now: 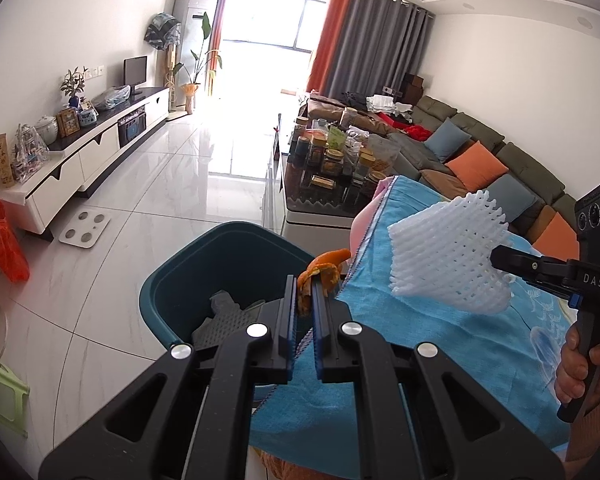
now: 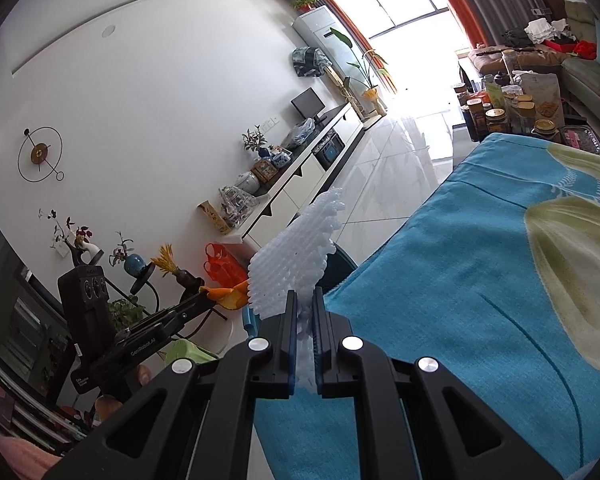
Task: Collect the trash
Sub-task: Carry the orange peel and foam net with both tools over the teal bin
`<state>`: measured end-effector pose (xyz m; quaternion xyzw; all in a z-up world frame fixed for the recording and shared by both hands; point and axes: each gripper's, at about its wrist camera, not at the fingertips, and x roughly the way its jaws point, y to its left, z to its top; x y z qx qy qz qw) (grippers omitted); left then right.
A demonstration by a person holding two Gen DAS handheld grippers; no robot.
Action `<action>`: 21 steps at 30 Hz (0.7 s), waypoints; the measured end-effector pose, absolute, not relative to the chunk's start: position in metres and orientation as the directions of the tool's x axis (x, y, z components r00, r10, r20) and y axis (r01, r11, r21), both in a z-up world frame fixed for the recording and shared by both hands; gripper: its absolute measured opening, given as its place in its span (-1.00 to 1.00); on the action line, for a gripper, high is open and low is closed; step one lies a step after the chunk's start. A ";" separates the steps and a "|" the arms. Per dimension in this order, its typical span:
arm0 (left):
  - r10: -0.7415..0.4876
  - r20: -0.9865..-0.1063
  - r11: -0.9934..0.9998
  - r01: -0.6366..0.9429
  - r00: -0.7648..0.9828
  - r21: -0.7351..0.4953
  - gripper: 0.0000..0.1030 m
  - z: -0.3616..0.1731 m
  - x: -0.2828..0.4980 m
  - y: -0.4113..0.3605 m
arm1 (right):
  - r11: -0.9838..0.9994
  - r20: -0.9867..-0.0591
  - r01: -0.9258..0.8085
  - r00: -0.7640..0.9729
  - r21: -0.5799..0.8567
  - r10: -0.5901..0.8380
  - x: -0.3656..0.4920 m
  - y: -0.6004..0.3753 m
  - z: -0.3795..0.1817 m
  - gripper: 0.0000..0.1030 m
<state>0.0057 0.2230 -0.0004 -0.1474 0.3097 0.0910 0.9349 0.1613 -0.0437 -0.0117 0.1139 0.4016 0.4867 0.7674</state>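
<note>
My left gripper (image 1: 305, 285) is shut on an orange peel (image 1: 325, 270) and holds it in the air at the edge of the blue-cloth table (image 1: 440, 360), beside the dark teal bin (image 1: 188, 272) on the floor. The bin holds some grey scraps (image 1: 224, 312). My right gripper (image 2: 305, 300) is shut on a white foam fruit net (image 2: 296, 256). In the left wrist view the right gripper (image 1: 496, 258) holds the net (image 1: 448, 252) above the cloth, right of the peel. In the right wrist view the left gripper (image 2: 204, 294) with the peel (image 2: 230, 294) shows at left.
A coffee table (image 1: 320, 208) crowded with jars stands beyond the blue cloth. A sofa (image 1: 480, 152) with cushions runs along the right wall. A white TV cabinet (image 1: 92, 152) lines the left wall. A white scale (image 1: 85, 232) and an orange bag (image 1: 4, 240) lie on the tiled floor.
</note>
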 end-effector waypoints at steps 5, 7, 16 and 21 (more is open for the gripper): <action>0.085 -0.611 0.936 -0.274 0.787 -0.222 -0.86 -0.002 0.006 0.226 | 0.498 -0.515 -0.661 0.193 0.561 0.835 0.159 -0.037 -0.013 -0.89; 0.088 -0.613 0.934 -0.279 0.785 -0.223 -0.86 -0.003 0.007 0.227 | 0.498 -0.517 -0.662 0.189 0.561 0.835 0.159 -0.034 -0.013 -0.89; 0.093 -0.621 0.927 -0.296 0.779 -0.232 -0.86 -0.004 0.008 0.227 | 0.495 -0.528 -0.668 0.176 0.556 0.831 0.160 -0.022 -0.012 -0.89; 0.097 -0.626 0.923 -0.305 0.774 -0.235 -0.86 -0.008 0.011 0.232 | 0.496 -0.536 -0.671 0.170 0.552 0.827 0.161 -0.016 -0.013 -0.89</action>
